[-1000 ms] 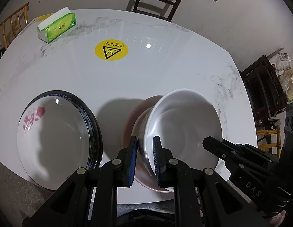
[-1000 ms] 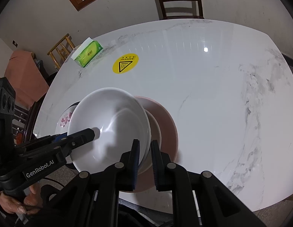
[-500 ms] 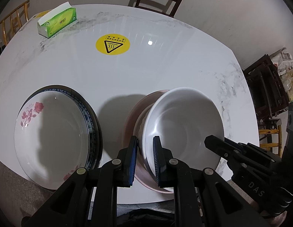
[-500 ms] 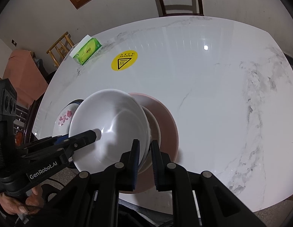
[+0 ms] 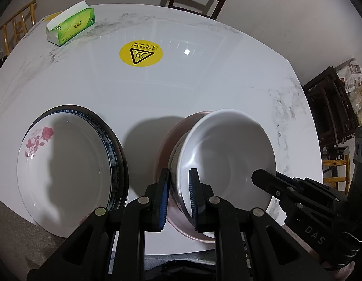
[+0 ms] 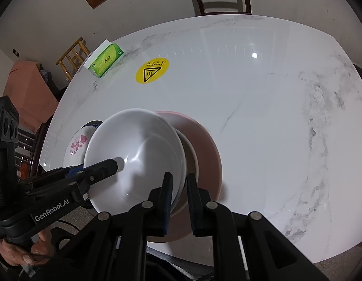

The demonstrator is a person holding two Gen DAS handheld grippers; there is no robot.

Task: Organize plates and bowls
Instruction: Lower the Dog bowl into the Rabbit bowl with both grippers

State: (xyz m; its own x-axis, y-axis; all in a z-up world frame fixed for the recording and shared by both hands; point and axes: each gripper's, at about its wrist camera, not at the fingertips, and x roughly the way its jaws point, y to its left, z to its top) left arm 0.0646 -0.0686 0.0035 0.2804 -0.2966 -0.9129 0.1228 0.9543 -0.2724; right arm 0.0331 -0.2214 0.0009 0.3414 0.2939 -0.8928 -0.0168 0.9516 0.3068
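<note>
2 grippers pinch the plain white bowl (image 5: 227,159).

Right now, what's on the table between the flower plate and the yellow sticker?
Nothing. In the left wrist view, only bare white table lies between the flower plate and the yellow sticker.

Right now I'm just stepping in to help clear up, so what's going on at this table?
A person is stacking dishes with a pair of hand-held tongs. The left tongs and the right tongs are both shut on the rim of one white bowl, on opposite sides, holding it over a pink plate with another dish under it. A rose-patterned plate sits on a blue-rimmed plate alongside. A green tissue box lies at the far side of the marble table.
</note>
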